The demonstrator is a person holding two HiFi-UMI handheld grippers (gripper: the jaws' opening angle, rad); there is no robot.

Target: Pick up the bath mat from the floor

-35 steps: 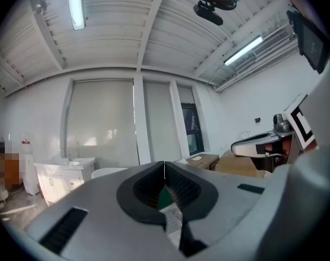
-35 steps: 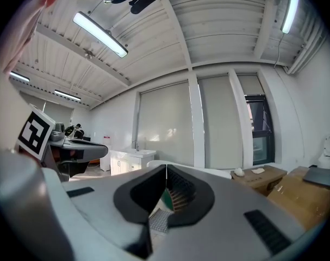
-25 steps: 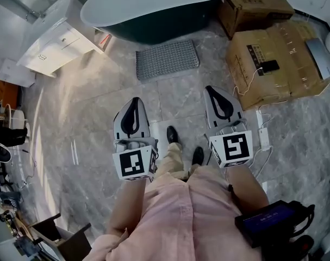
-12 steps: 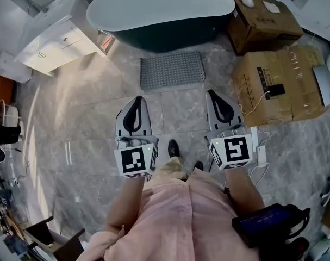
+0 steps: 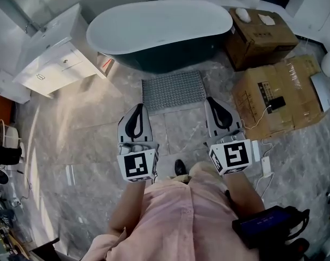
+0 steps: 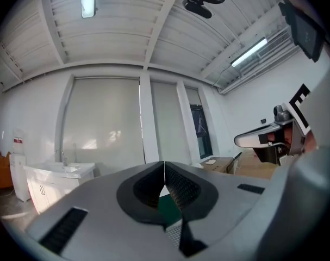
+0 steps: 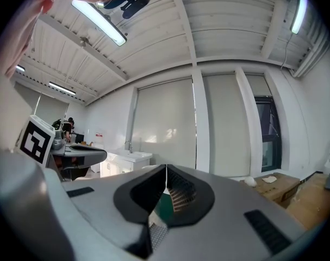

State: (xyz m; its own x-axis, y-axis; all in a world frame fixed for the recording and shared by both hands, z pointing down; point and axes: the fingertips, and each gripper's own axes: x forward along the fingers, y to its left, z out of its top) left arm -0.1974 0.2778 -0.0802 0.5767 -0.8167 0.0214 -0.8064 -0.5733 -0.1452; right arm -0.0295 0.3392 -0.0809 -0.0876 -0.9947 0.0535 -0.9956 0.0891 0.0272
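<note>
A grey textured bath mat (image 5: pixel 173 91) lies flat on the marble floor, just in front of the dark green bathtub (image 5: pixel 160 29). My left gripper (image 5: pixel 138 107) is held level above the floor, its tips close to the mat's near left corner in the head view, jaws shut with nothing between them. My right gripper (image 5: pixel 212 101) is level too, near the mat's right edge, jaws shut and empty. In both gripper views the jaw tips (image 6: pixel 164 165) (image 7: pixel 166 168) meet, and a sliver of the green tub and mat shows through the jaw opening.
Two cardboard boxes (image 5: pixel 279 94) (image 5: pixel 262 34) stand to the right of the mat, with cables and a power strip (image 5: pixel 263 157) on the floor. A white vanity cabinet (image 5: pixel 56 53) stands at the left. My own shoe (image 5: pixel 180 167) is just behind the grippers.
I have walked forward: the tub and mat have slid down the head view toward me, and both gripper tips are now close to the mat's near edge. The jaws stayed shut.
</note>
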